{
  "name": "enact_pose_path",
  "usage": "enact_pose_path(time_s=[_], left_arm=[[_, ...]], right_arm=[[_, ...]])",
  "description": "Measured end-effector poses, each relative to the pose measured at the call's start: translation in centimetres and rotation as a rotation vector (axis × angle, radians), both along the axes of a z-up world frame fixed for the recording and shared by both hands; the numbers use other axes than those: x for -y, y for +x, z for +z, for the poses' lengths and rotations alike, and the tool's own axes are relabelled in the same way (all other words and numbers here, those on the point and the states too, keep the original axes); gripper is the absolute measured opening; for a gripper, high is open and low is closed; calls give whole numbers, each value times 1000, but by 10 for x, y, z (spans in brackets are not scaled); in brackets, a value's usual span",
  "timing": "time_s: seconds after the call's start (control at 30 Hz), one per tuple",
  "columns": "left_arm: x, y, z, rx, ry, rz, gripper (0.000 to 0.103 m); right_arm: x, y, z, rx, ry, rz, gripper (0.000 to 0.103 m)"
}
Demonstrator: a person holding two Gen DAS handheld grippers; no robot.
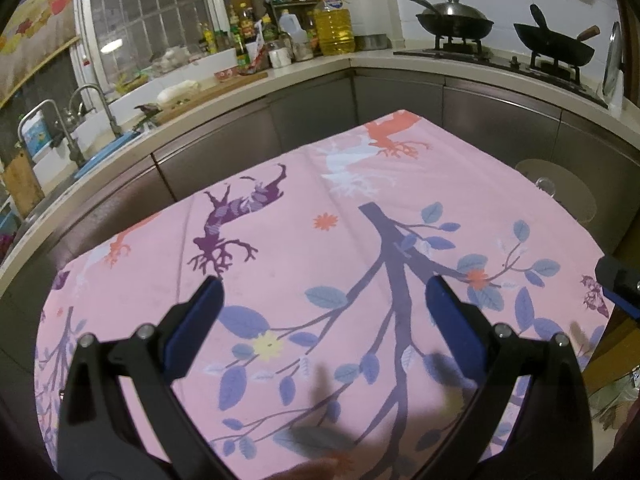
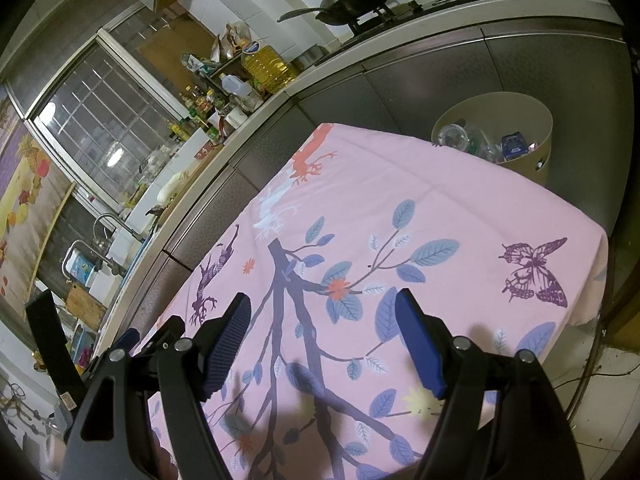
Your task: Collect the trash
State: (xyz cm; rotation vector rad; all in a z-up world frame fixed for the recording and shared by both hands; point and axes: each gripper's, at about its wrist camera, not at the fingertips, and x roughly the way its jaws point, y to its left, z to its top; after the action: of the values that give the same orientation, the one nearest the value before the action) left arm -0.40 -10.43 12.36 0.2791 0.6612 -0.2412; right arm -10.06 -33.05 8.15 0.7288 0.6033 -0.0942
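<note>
My left gripper (image 1: pixel 324 284) hovers open over a table covered with a pink tree-print cloth (image 1: pixel 320 184), nothing between its blue pads. My right gripper (image 2: pixel 323 296) is open too, above the same cloth (image 2: pixel 440 200), and holds nothing. Beyond the table's far right corner stands a beige trash bin (image 2: pixel 536 120) holding clear plastic bottles (image 2: pixel 452 136) and a blue packet (image 2: pixel 512 144). In the left wrist view only the bin's top (image 1: pixel 576 196) shows past the table edge. I see no loose trash on the cloth.
A kitchen counter (image 1: pixel 304 66) wraps around the far side, with a sink and taps (image 1: pixel 80 120) at left, oil and sauce bottles (image 1: pixel 334 26) in the corner, and two woks (image 1: pixel 456 20) on a stove at right. Grey cabinet doors (image 2: pixel 440 80) stand behind the table and bin.
</note>
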Motion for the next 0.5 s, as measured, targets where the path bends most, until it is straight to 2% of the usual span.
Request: enact_pose_path(time_s=[0.5], left_arm=[[1,2,-9,-17,37,12,97]], right_arm=[[0,-1,-1,2,2,-3,72]])
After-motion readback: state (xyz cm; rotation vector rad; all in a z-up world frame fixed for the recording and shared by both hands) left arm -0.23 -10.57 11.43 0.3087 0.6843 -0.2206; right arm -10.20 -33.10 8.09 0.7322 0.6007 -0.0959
